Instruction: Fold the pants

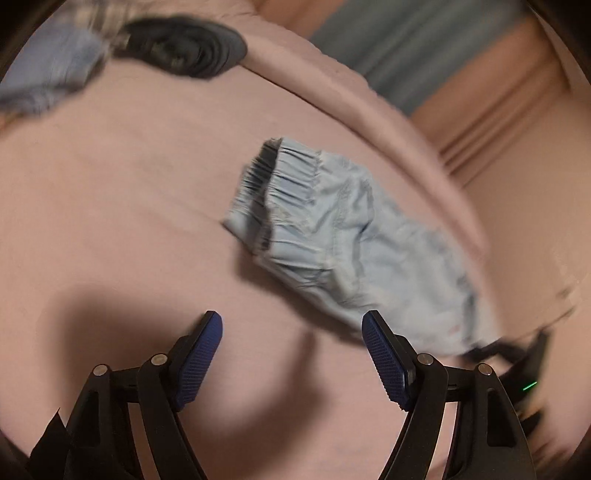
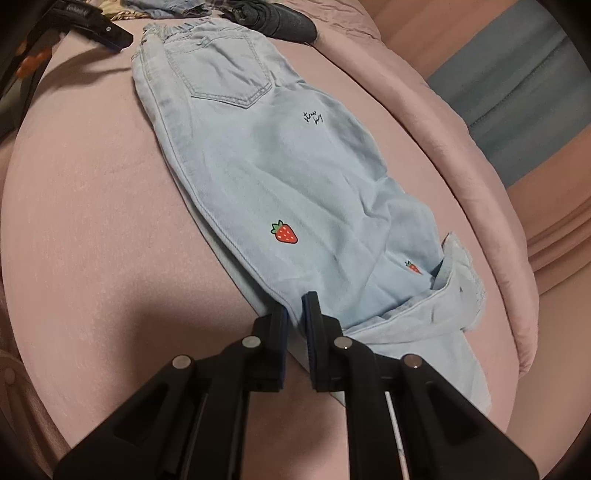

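Left wrist view: blurred by motion throughout, so seams and prints on the pants [image 1: 343, 236] hard to make out; leg end lost in smear at lower right, where a dark shape with a green light sits, too blurred to name. Left gripper [image 1: 291, 354] spread wide, holding nothing, poised above the pink bed sheet [image 1: 110, 206], waistband just ahead and to the right. Dark garment [image 1: 184, 46] and a bluish one [image 1: 48, 74] at the far edge, both smeared. Right wrist view: sharp. Pants [image 2: 280, 166] flat along the sheet [image 2: 92, 229], waistband far, strawberry print [image 2: 284, 232] mid-leg, cuff turned up at right. Right gripper [image 2: 294, 306] pinched narrow on the near leg edge, fabric caught between the pads. Left gripper [image 2: 107, 33] partly cut off at top left.
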`<state>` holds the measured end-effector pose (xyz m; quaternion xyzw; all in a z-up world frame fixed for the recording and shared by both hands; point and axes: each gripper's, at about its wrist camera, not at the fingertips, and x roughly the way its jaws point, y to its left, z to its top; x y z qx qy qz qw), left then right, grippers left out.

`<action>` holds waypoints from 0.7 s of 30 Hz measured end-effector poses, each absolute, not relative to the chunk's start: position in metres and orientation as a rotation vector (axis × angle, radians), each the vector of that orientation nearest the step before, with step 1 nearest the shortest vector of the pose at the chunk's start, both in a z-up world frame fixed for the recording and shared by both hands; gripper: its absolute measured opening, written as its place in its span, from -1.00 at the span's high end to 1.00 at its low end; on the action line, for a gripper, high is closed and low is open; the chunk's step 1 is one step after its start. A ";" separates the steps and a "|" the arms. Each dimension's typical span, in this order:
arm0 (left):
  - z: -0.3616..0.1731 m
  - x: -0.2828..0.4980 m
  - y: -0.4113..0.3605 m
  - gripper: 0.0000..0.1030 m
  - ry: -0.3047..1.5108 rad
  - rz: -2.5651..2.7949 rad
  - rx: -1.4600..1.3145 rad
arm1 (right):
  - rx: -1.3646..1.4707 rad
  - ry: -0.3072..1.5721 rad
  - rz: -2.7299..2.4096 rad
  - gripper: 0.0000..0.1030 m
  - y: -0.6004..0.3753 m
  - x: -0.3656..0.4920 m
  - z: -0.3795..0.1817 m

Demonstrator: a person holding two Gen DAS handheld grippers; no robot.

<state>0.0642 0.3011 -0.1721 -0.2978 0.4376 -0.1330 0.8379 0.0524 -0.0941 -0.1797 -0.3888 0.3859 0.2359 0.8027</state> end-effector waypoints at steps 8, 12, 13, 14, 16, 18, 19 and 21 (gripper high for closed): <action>-0.183 0.103 0.304 0.39 0.928 -0.271 -1.002 | -0.818 0.830 0.499 0.77 -0.094 0.054 -0.183; -0.164 0.114 0.300 0.65 0.925 -0.191 -0.929 | -0.797 0.831 0.508 0.81 -0.097 0.054 -0.179; -0.157 0.119 0.298 0.67 0.923 -0.180 -0.914 | -0.782 0.827 0.516 0.82 -0.097 0.054 -0.176; -0.150 0.123 0.296 0.67 0.911 -0.179 -0.909 | -0.764 0.830 0.525 0.83 -0.097 0.056 -0.173; -0.131 0.136 0.294 0.67 0.861 -0.196 -0.896 | -0.720 0.828 0.528 0.88 -0.098 0.064 -0.163; -0.110 0.146 0.293 0.67 0.799 -0.212 -0.875 | -0.709 0.798 0.493 0.91 -0.096 0.077 -0.151; -0.108 0.149 0.293 0.67 0.795 -0.213 -0.881 | -0.707 0.785 0.475 0.91 -0.096 0.082 -0.146; -0.113 0.149 0.295 0.67 0.807 -0.209 -0.880 | -0.702 0.771 0.453 0.87 -0.092 0.092 -0.137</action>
